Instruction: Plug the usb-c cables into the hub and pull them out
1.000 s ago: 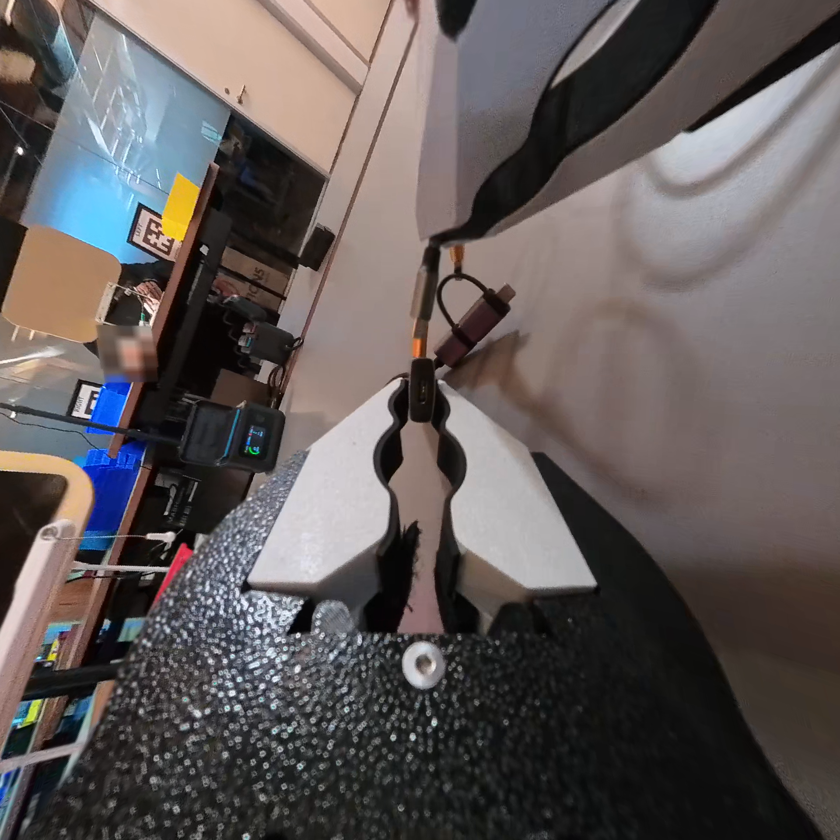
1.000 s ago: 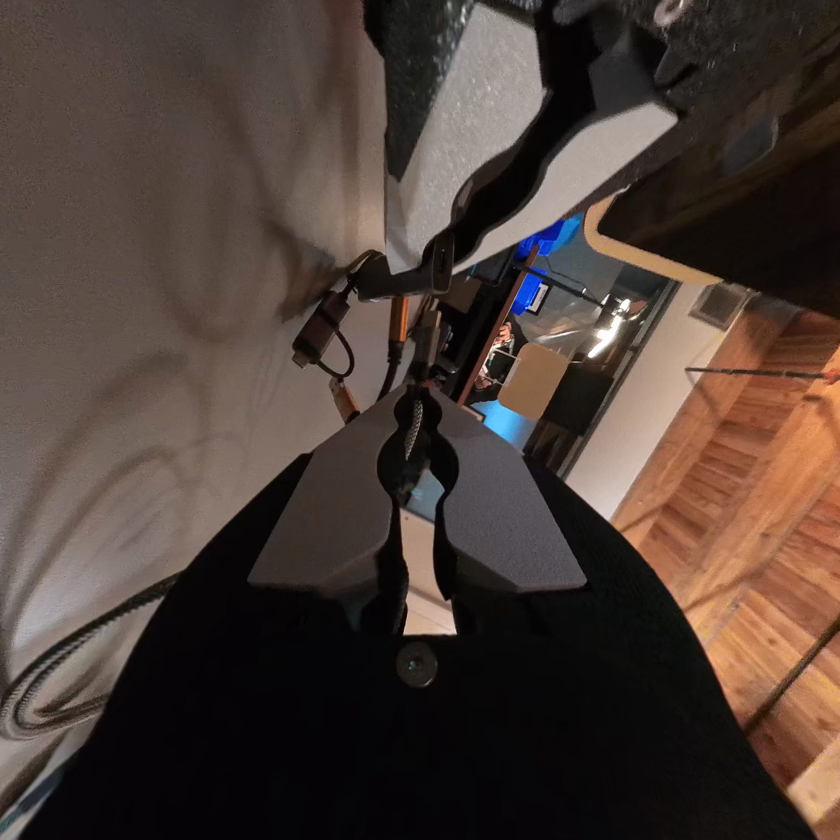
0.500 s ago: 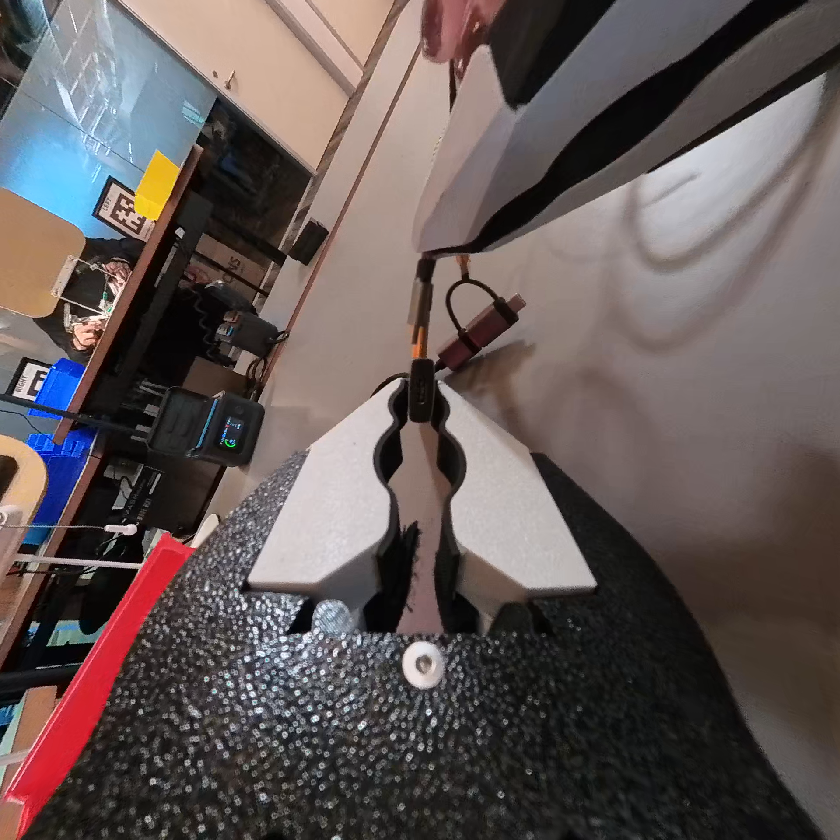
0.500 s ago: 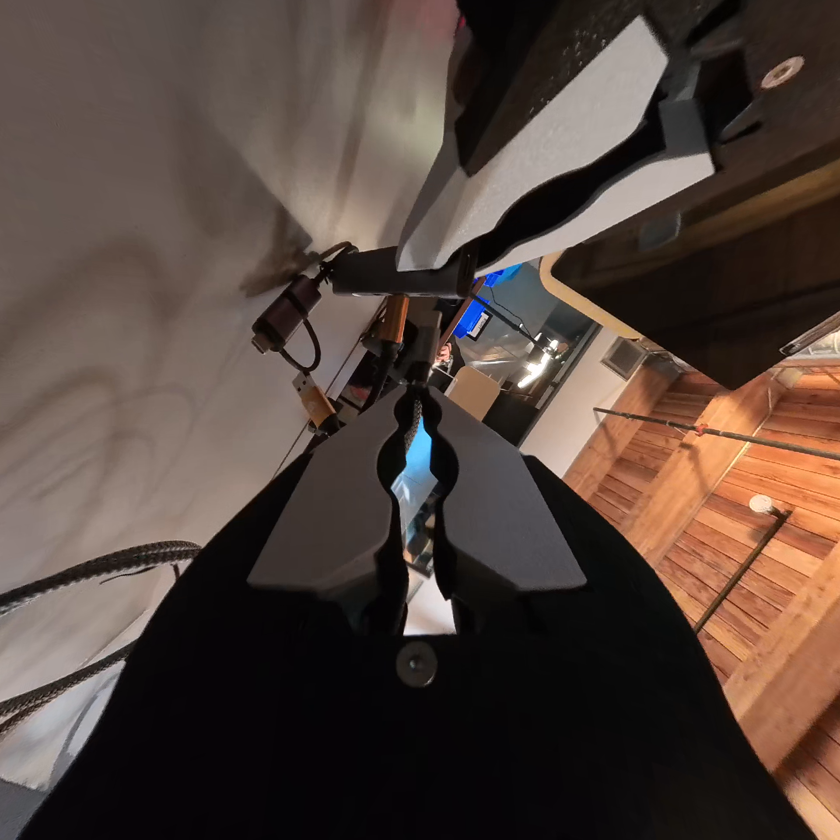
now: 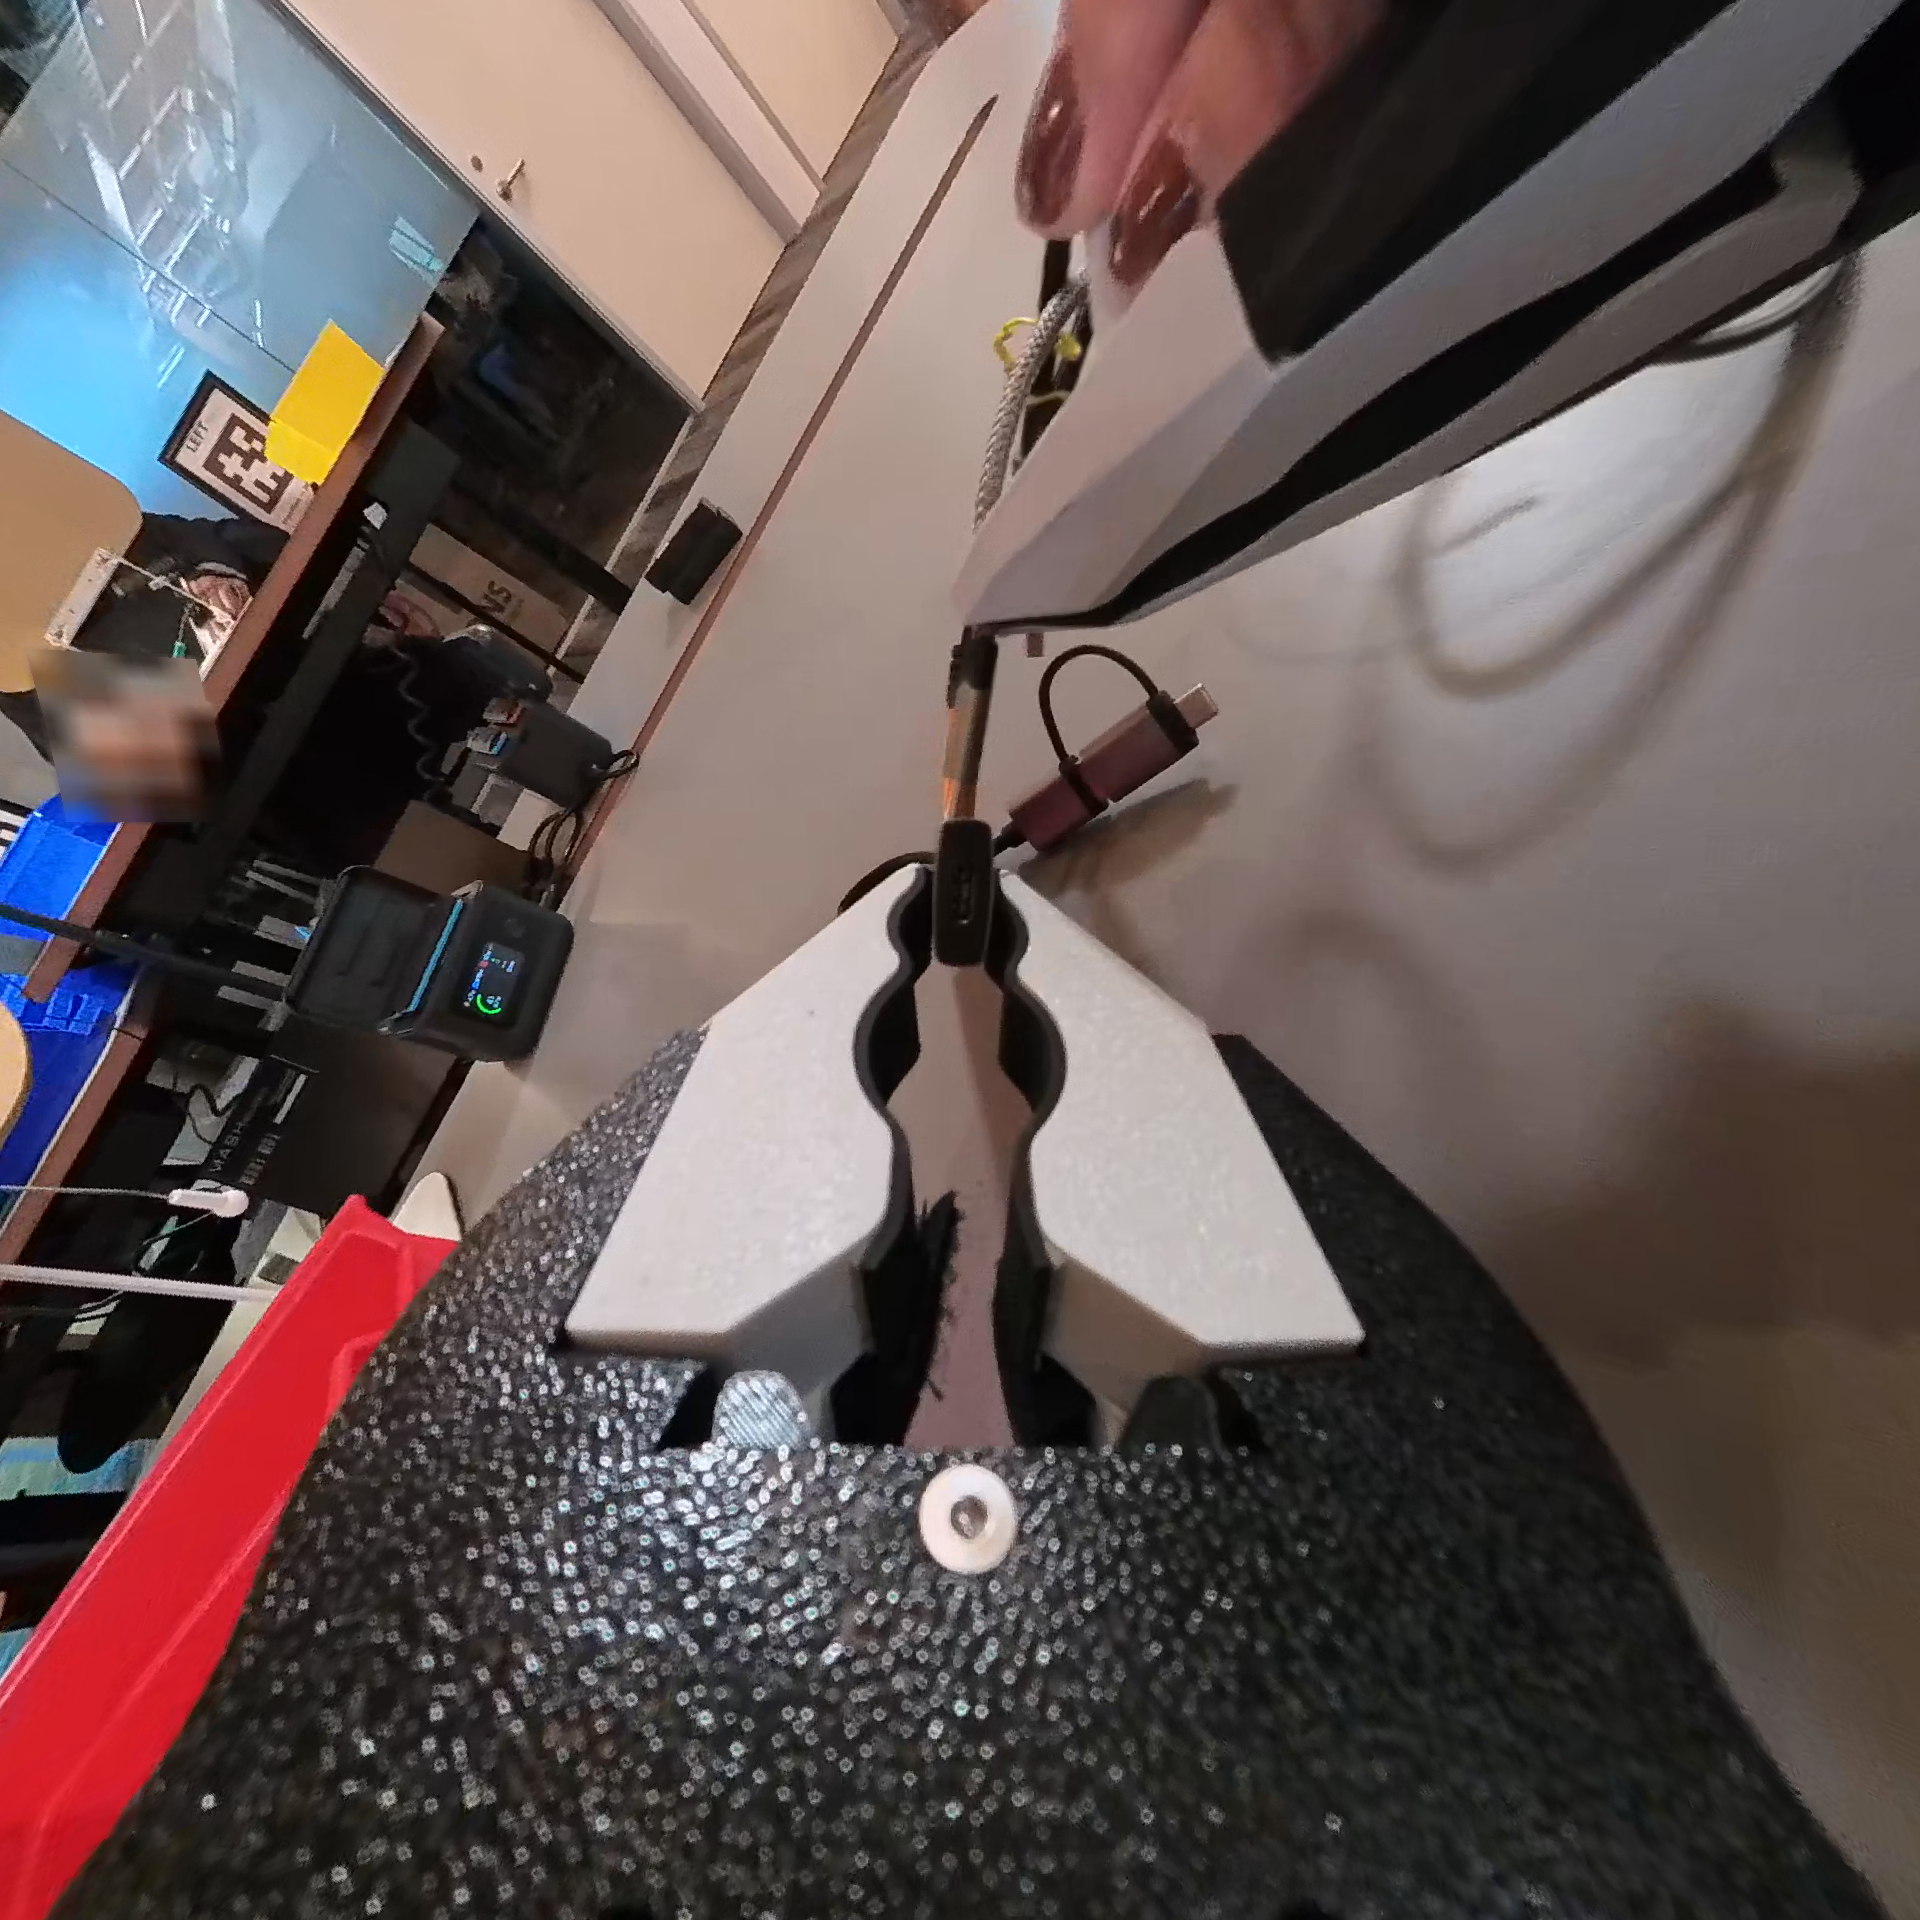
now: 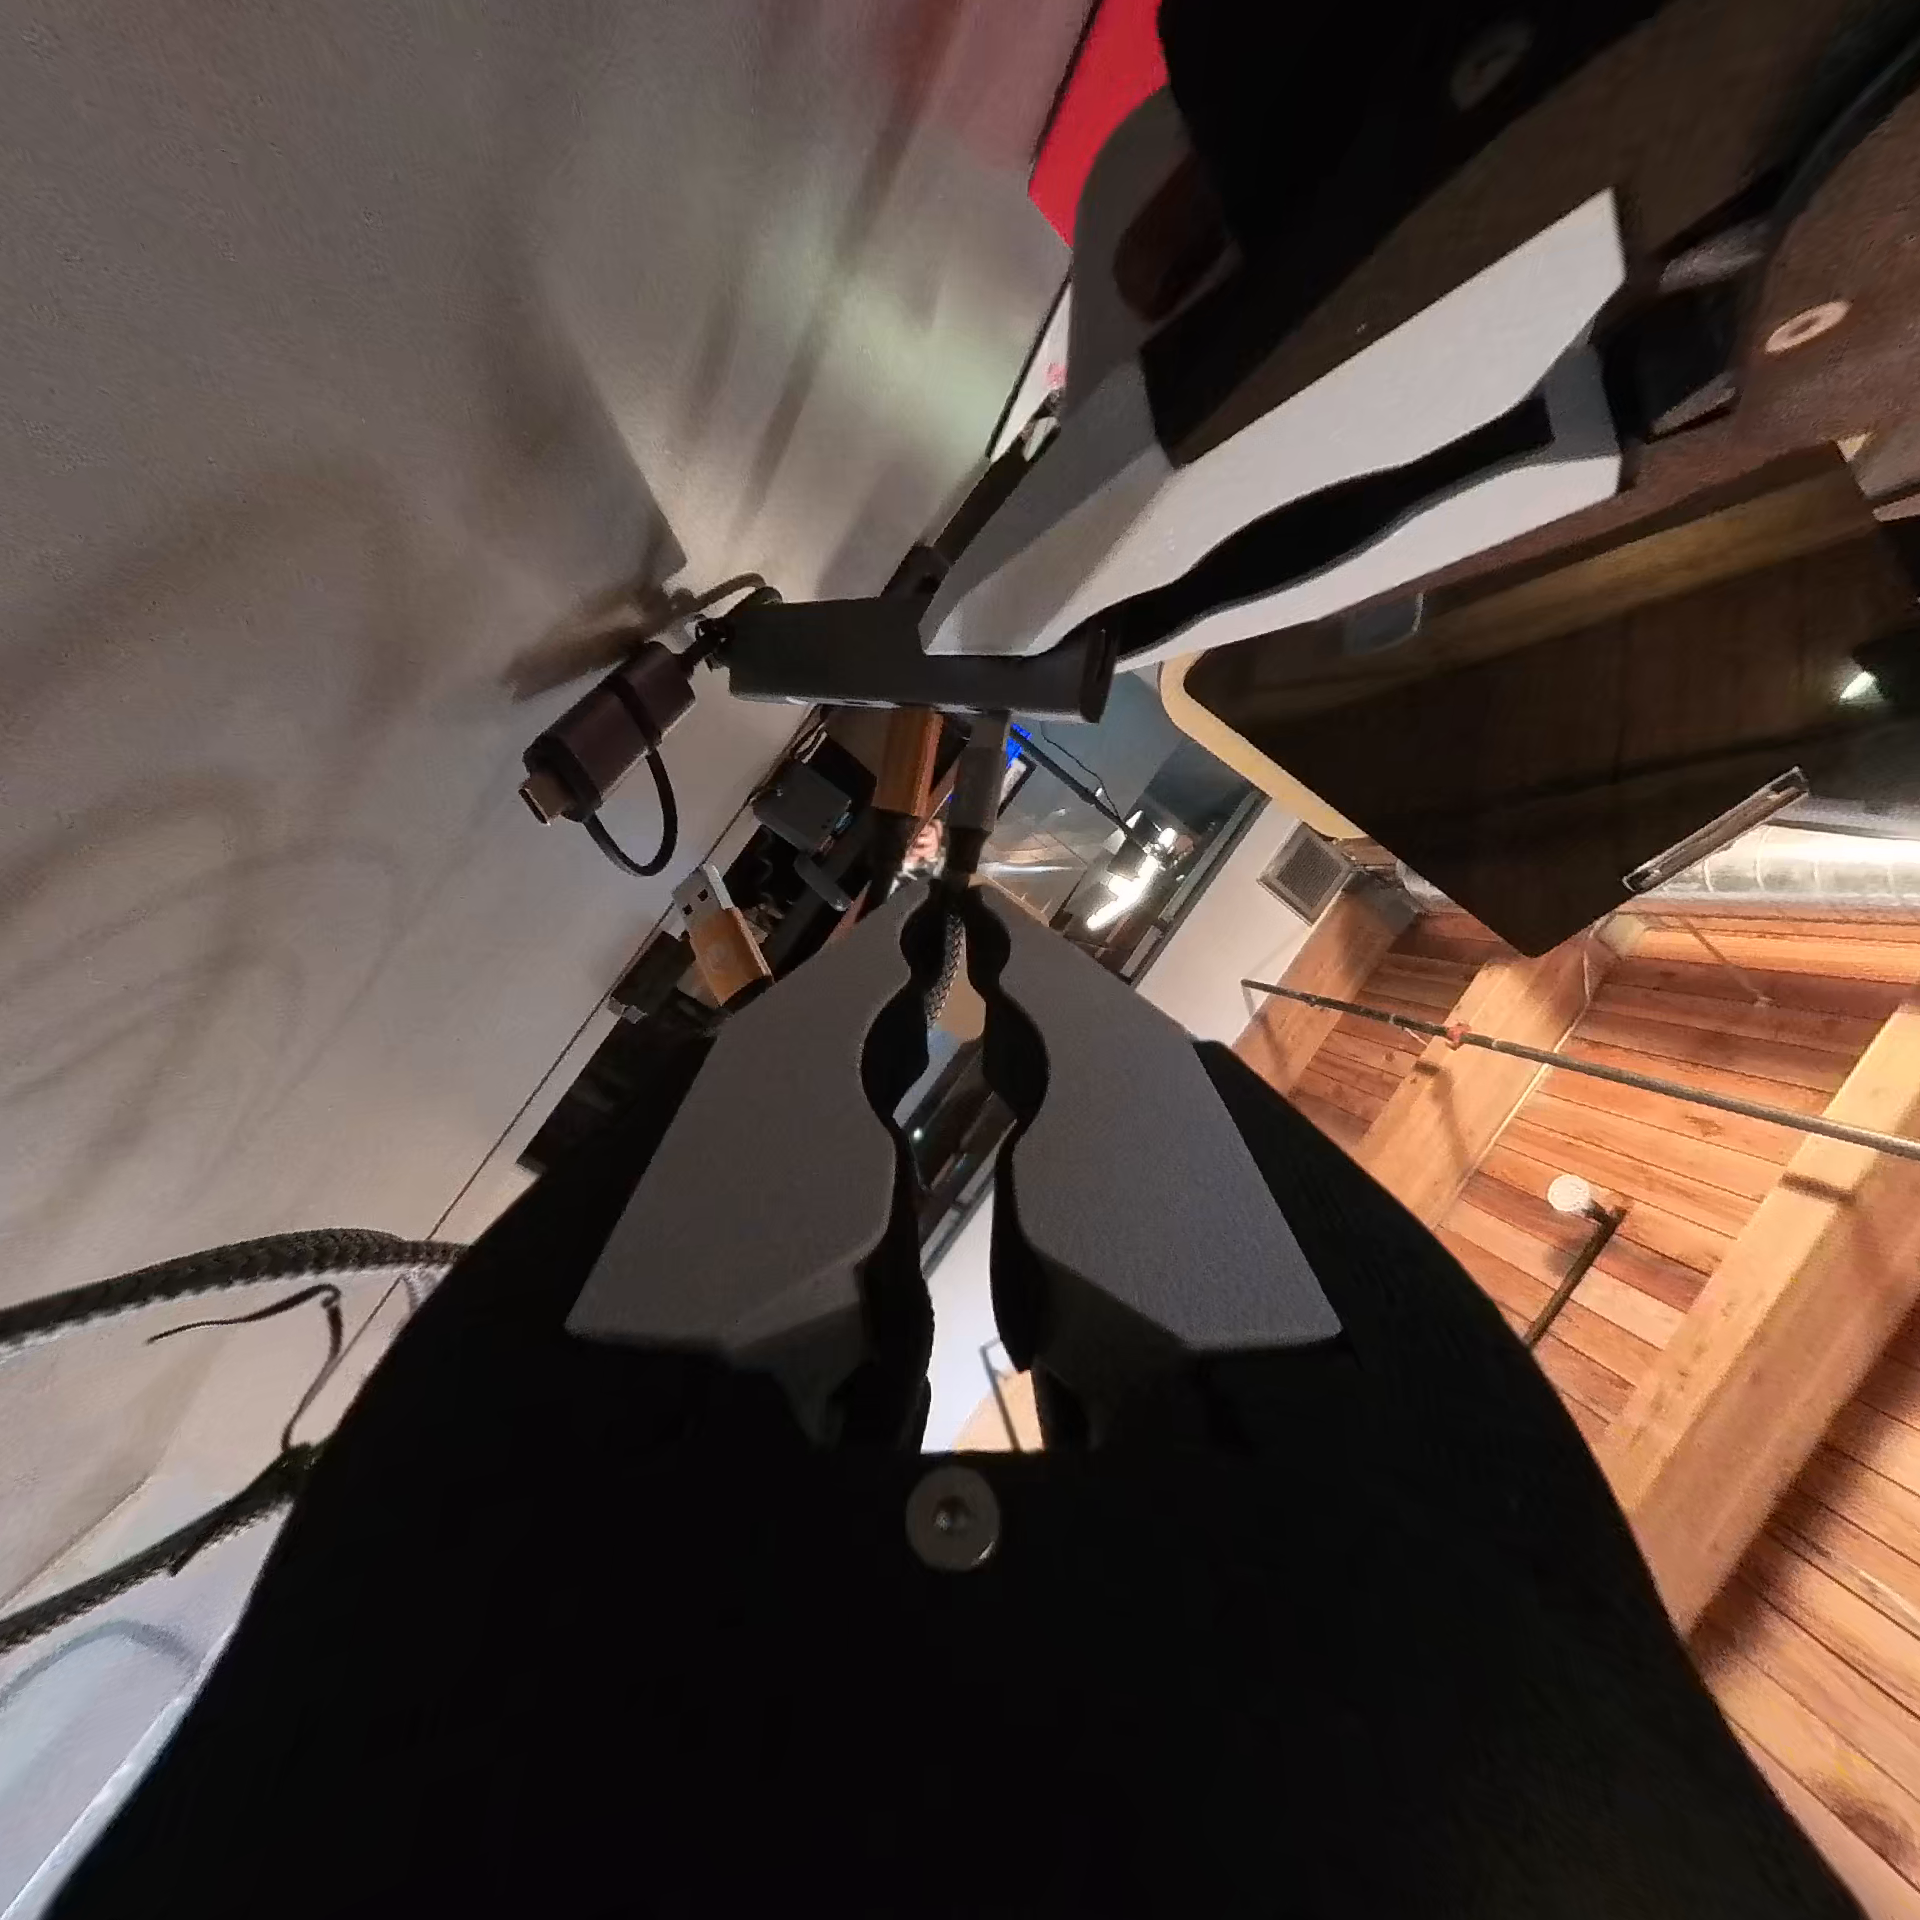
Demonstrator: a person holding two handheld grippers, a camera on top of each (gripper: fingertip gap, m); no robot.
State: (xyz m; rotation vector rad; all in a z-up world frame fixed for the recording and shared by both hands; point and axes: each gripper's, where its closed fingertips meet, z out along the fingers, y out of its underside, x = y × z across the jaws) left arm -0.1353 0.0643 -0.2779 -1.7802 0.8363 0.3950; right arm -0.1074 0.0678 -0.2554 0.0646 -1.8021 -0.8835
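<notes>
A dark hub hangs above a pale table, clamped at one end between the light grey fingers of the left gripper; in the left wrist view its narrow end face fills the gap between the two fingertips, which press on it from either side. Two plugs sit in the hub's long side: a grey one and an orange one beside it. From the grey plug a braided cable runs straight into the right gripper, whose dark fingers are closed on the cord just behind the plug. A brown adapter with a small black loop dangles from the hub's left end, close to the table. Near it lies a loose orange connector with a metal tip. More braided cable trails across the table at the near left. In the left wrist view, a hand grips the right gripper's body at the top, a small black device with a lit screen sits at the far left, and a red bin edges in at the near left.
</notes>
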